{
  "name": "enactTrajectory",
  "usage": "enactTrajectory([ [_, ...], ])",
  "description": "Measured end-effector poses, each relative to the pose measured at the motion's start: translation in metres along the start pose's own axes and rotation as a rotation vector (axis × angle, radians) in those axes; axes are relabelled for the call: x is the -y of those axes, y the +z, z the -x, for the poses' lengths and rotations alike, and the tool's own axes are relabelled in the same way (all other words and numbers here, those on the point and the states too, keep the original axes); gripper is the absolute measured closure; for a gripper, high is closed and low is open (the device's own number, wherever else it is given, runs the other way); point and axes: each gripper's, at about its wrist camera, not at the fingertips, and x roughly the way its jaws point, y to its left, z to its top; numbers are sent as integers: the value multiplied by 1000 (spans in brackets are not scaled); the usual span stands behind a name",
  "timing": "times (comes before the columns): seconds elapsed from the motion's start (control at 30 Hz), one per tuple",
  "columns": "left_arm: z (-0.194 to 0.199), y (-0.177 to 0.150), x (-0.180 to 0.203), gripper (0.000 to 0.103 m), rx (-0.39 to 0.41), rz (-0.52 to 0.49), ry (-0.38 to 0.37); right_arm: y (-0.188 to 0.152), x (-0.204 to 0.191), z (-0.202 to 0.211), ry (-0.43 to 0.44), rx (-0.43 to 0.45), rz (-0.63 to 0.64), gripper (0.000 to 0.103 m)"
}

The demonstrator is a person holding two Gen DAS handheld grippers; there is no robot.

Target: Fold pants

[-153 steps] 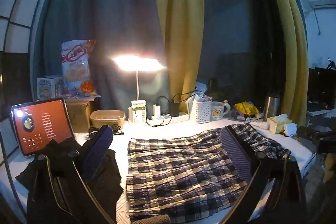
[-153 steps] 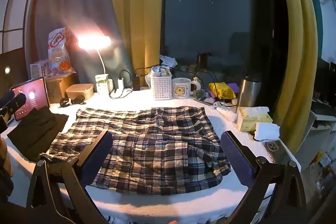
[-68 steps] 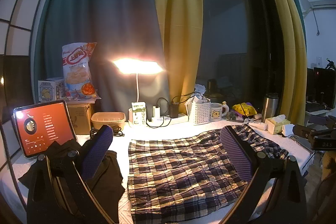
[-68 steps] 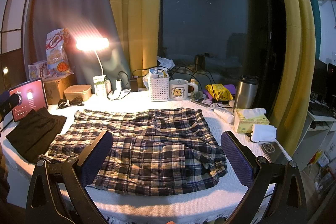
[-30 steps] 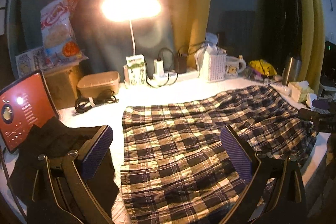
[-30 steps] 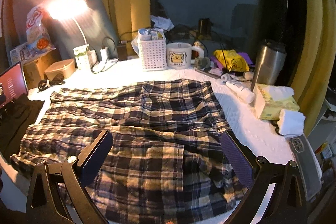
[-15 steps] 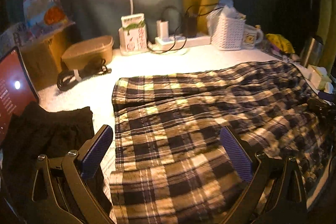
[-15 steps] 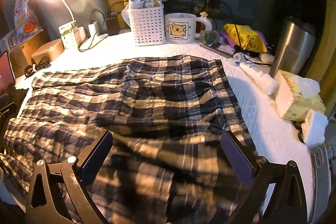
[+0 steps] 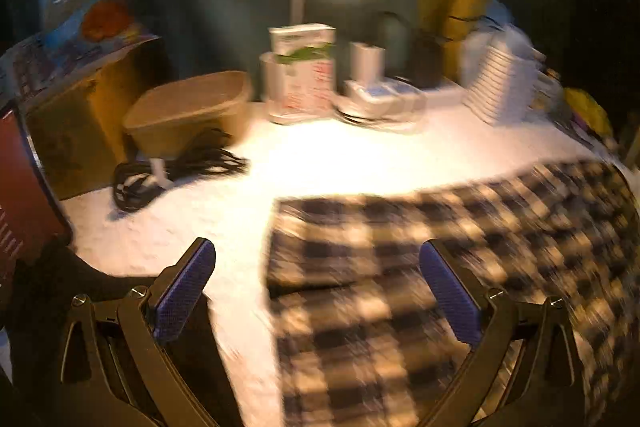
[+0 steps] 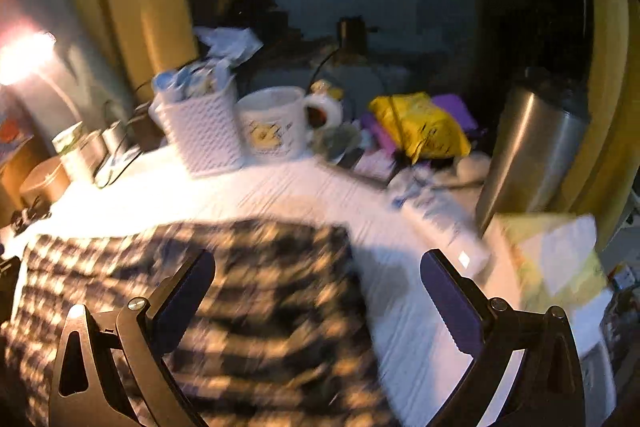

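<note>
The plaid pants (image 9: 460,247) lie spread flat on the white table cover (image 9: 340,163); both views are motion-blurred. My left gripper (image 9: 316,287) is open, low over the pants' far left corner, nothing between its blue pads. In the right wrist view the pants (image 10: 240,287) fill the lower left, their far right corner between the fingers. My right gripper (image 10: 318,291) is open too, straddling that corner, nothing gripped.
A dark garment (image 9: 60,287) and a red-screen tablet (image 9: 20,195) sit left. Along the back: tan box (image 9: 188,111), coiled cable (image 9: 172,171), lamp base (image 9: 300,75), white basket (image 10: 200,135), mug (image 10: 276,123), yellow bag (image 10: 420,127), steel flask (image 10: 528,147), tissue pack (image 10: 552,259).
Both grippers have dropped and pushed forward toward the far edge of the pants, left toward the far left corner, right toward the far right corner. The pants have not moved.
</note>
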Motion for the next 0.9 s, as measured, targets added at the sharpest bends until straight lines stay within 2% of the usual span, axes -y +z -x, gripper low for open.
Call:
enactTrajectory([
  [0.13, -20, 13, -16, 2, -1, 23, 27, 17, 10, -18, -12, -19, 19, 0],
  [0.2, -34, 16, -21, 2, -38, 26, 14, 21, 12, -30, -7, -40, 40, 0],
  [0.3, -51, 18, -26, 2, -85, 38, -30, 22, 17, -53, 45, -107, 41, 0],
  [0.37, -60, 18, -29, 9, -106, 45, -77, 18, 18, -69, 101, -167, 37, 0],
  [0.4, -63, 17, -29, 19, -114, 45, -95, 15, 17, -78, 126, -200, 31, 2],
  [0.43, -66, 17, -30, 24, -128, 50, -111, 14, 16, -83, 136, -218, 31, 6],
  [0.57, -75, 12, -21, 27, -167, 36, -196, 7, 8, -96, 174, -264, 51, 12],
  [0.67, -75, 9, -11, 32, -169, -6, -192, 3, 0, -103, 194, -286, 83, 16],
  [0.77, -72, 7, -2, 46, -164, -41, -186, 1, -3, -105, 184, -289, 100, 23],
  [0.83, -71, 6, 1, 68, -161, -57, -169, 0, -7, -104, 191, -284, 112, 32],
  [0.87, -70, 6, 1, 75, -141, -46, -176, -1, -10, -105, 191, -285, 117, 39],
  [0.9, -70, 6, 0, 91, -143, -39, -193, -1, -12, -104, 181, -277, 128, 43],
])
